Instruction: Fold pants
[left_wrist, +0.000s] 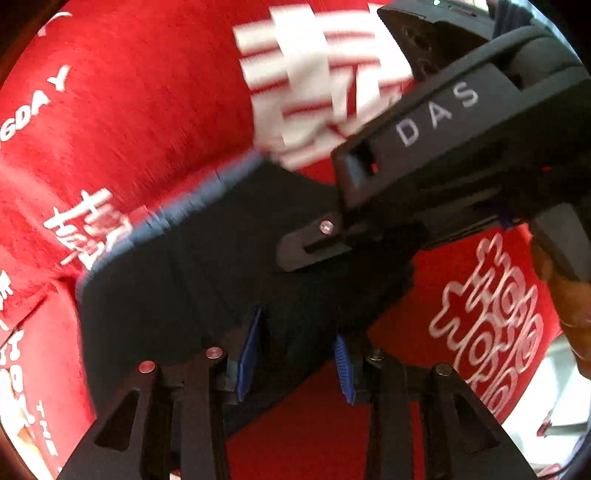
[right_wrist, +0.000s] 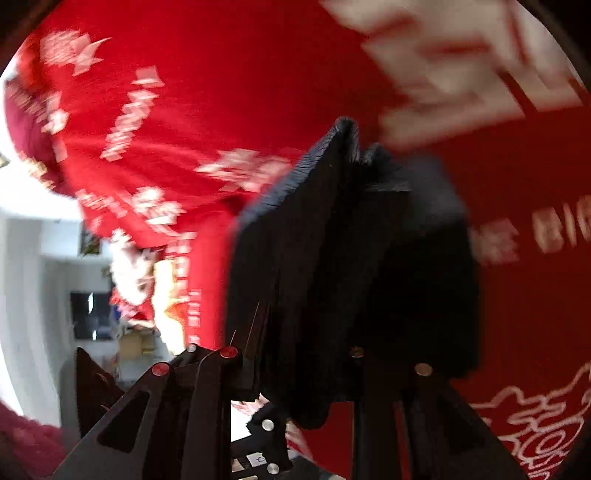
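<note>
The dark pants (left_wrist: 207, 280) hang above a red printed cloth (left_wrist: 140, 110). My left gripper (left_wrist: 295, 358) has its blue pads (left_wrist: 249, 354) pressed on a bunch of the dark fabric. My right gripper shows in the left wrist view (left_wrist: 317, 240) as a black body marked DAS, its tip on the same fabric. In the right wrist view the pants (right_wrist: 354, 258) fill the middle and cover my right gripper (right_wrist: 306, 369), which is shut on them; its fingertips are hidden by the fabric. Both views are motion-blurred.
The red cloth with white lettering (right_wrist: 517, 295) covers the surface below. A white-and-red striped patch (left_wrist: 314, 81) lies at the far side. A hand (left_wrist: 565, 306) holds the right gripper's handle. A white room with shelves (right_wrist: 44, 280) shows at left.
</note>
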